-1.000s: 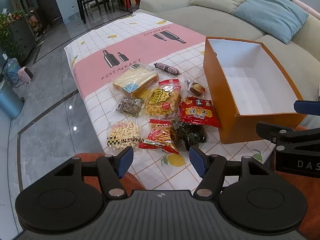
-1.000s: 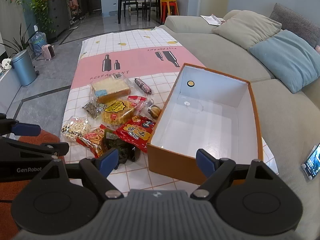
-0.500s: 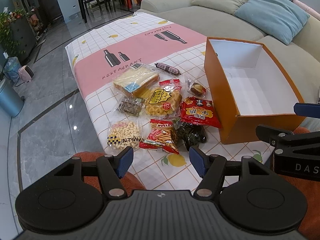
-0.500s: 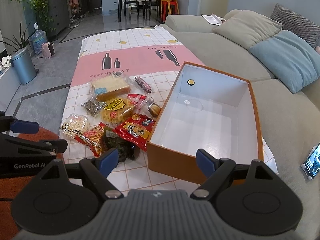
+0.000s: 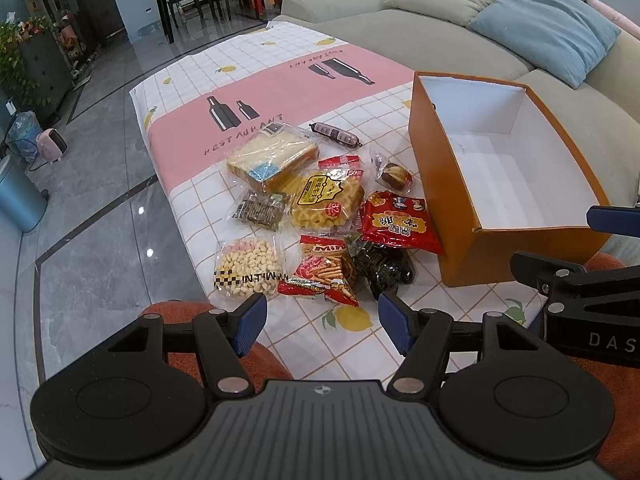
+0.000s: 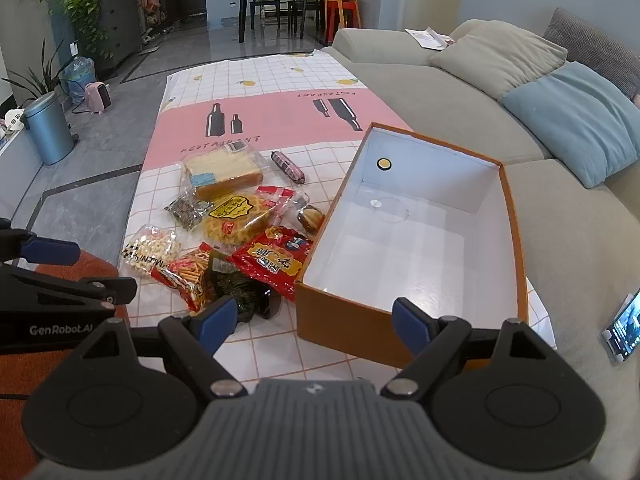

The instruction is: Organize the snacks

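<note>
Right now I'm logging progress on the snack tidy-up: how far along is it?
Nothing is packed yet: the orange box shows only its bare white floor. Nothing is in hand either; the left gripper and right gripper are both open and hang short of the pile. All is left: bread, sausage, waffles, red packet and the rest lie on the tablecloth.

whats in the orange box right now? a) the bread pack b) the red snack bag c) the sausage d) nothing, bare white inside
d: the orange box shows only its bare white interior, while the bread pack, red snack bag and sausage all lie on the tablecloth beside it.
</note>
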Tool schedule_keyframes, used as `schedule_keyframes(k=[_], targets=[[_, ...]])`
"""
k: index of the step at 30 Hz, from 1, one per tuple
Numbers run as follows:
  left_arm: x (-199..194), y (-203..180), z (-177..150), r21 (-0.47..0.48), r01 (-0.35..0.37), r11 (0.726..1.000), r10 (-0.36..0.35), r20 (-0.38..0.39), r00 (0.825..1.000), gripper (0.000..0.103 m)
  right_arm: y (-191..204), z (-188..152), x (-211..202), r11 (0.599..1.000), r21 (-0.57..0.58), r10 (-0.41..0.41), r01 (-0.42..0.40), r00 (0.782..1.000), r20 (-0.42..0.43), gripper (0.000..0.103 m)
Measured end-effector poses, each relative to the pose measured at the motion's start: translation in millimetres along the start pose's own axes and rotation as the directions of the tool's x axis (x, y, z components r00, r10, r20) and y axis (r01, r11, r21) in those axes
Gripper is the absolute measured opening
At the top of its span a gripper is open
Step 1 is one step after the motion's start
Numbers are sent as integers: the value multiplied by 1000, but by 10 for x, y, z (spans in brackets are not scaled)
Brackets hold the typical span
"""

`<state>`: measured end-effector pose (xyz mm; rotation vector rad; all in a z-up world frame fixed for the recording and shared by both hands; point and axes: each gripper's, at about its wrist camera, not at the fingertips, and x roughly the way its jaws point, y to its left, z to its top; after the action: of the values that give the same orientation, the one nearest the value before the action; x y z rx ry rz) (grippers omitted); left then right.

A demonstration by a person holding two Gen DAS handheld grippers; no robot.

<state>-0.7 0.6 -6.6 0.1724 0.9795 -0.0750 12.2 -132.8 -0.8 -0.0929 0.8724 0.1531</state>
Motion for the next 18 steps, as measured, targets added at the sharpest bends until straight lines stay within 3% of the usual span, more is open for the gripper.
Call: schedule_keyframes(k=[18], targets=[[32,11,-6,-2,-1,1000,1,-9,1000,76,16,10,26,1000,-13,13,-13,1000,-17,83]])
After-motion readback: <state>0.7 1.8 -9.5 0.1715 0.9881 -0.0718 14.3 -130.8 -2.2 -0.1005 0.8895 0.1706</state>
